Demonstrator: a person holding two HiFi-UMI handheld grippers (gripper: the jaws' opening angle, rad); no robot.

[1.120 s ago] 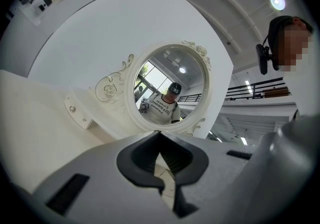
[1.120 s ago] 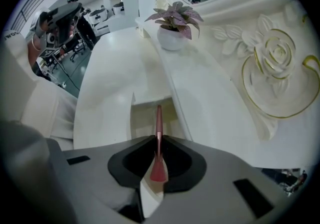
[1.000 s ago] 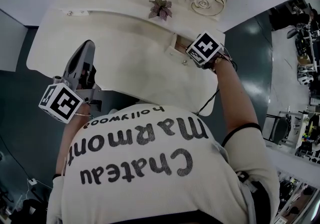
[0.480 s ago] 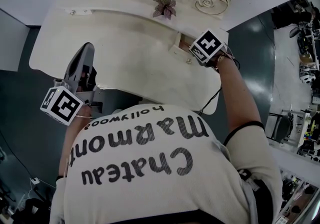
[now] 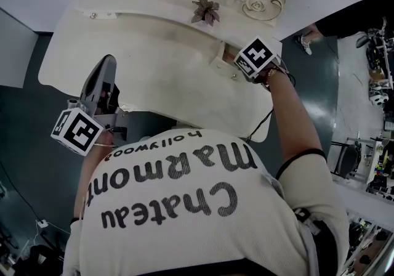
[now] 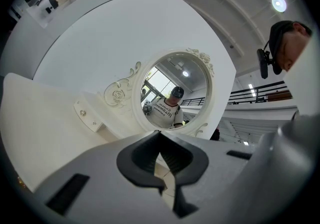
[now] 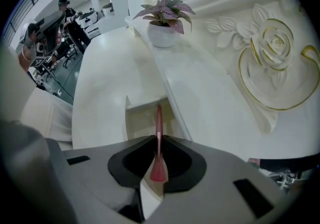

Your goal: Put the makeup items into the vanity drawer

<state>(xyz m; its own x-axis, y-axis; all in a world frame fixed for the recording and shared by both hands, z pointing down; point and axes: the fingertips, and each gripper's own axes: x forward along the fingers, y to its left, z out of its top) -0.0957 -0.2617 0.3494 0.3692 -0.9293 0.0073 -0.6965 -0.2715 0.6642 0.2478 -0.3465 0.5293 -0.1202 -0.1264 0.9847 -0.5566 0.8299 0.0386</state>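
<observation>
My right gripper [image 7: 159,165] is shut on a thin pink makeup stick [image 7: 158,133], which points out from between the jaws toward a small open drawer [image 7: 145,115] in the white vanity. In the head view that gripper's marker cube [image 5: 255,57] hovers just right of the same drawer [image 5: 217,54]. My left gripper [image 5: 108,62] hangs over the vanity's front left edge, jaws together with nothing in them. In its own view the left gripper [image 6: 161,168] faces the oval mirror [image 6: 175,93].
A small potted plant [image 5: 205,10] [image 7: 162,23] stands on the raised shelf behind the open drawer. Carved rose trim [image 7: 272,48] rises to the right of it. A closed little drawer with knobs [image 6: 90,115] sits at the mirror's left. The vanity top [image 5: 166,71] is bare.
My right gripper has edged a little closer to the open drawer with the pink stick still in it. The left gripper has barely moved.
</observation>
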